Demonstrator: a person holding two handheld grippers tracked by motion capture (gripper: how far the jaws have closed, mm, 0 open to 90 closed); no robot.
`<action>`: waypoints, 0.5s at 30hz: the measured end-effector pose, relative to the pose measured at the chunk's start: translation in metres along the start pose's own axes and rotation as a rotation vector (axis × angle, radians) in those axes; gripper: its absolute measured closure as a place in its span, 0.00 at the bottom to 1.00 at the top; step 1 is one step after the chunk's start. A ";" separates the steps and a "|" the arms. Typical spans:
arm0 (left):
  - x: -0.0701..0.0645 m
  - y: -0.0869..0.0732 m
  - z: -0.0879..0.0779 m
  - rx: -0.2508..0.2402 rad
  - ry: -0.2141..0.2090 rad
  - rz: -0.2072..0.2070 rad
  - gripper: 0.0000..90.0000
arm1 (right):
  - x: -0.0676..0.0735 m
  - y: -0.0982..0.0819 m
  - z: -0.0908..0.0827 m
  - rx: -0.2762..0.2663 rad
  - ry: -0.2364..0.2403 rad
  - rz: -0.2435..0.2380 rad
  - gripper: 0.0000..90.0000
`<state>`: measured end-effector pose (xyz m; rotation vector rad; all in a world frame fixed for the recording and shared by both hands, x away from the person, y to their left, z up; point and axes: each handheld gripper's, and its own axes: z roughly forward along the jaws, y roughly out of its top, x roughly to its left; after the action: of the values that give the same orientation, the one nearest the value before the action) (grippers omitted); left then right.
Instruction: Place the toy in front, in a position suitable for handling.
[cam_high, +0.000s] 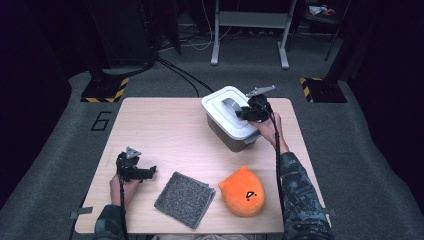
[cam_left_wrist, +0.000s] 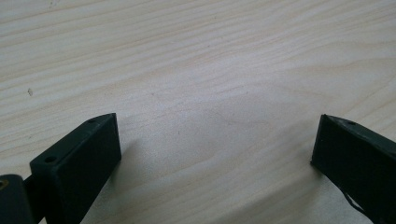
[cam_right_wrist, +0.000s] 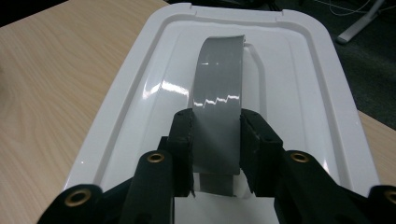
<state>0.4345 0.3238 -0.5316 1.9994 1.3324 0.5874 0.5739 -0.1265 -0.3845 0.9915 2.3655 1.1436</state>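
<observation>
Under right gripper (cam_right_wrist: 215, 140): grey handle (cam_right_wrist: 219, 93) near end hidden.

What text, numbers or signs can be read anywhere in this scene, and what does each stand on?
"6": a dark numeral marked on the grey floor at the table's far left corner, at.
Yellow-and-black hazard stripes, no words: on two floor plates and.
The orange plush carries only a stitched face, no lettering.
The white lid, its grey handle and the grey mat bear no text.
</observation>
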 end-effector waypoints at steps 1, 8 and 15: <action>0.000 0.000 0.000 0.000 0.000 0.000 0.01 | 0.000 0.000 0.000 0.000 0.000 0.000 0.75; 0.000 0.000 0.000 -0.002 0.002 0.000 0.01 | 0.014 0.005 0.006 0.004 0.063 -0.041 0.75; 0.000 0.000 0.000 -0.002 0.001 0.000 0.01 | 0.018 0.007 0.004 0.013 0.056 -0.037 0.66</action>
<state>0.4345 0.3237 -0.5317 1.9975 1.3324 0.5891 0.5664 -0.1083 -0.3810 0.9274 2.4276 1.1574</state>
